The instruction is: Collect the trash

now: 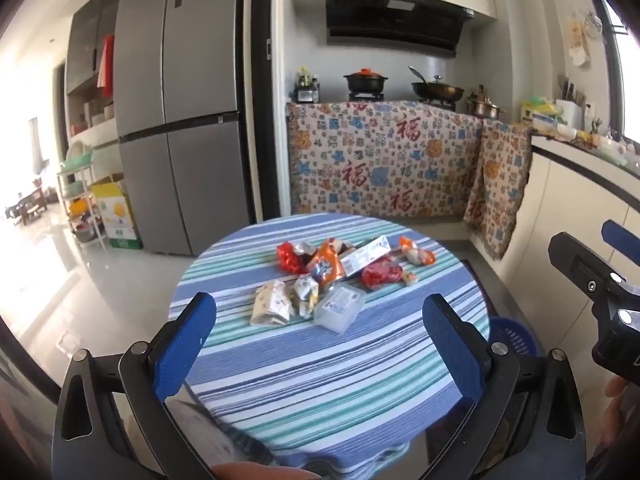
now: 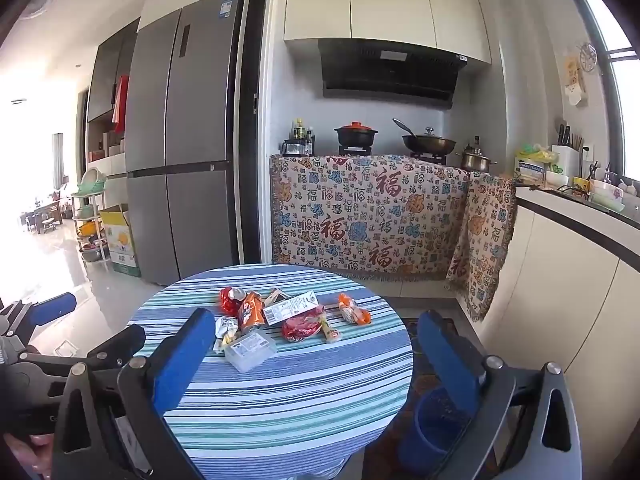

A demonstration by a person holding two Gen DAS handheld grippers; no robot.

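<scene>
Standing in a kitchen before a fridge (image 2: 184, 132) and cloth-draped stove counter (image 2: 372, 216), a round striped table (image 2: 280, 400) bears the trash (image 2: 288, 316) at its middle, both grippers (image 1: 320, 328) (image 2: 316, 344) released, a blue bin (image 2: 432, 428) beside it.

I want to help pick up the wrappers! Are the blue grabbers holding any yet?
No. The left gripper and right gripper both stand open and empty, short of the crumpled snack wrappers.
</scene>
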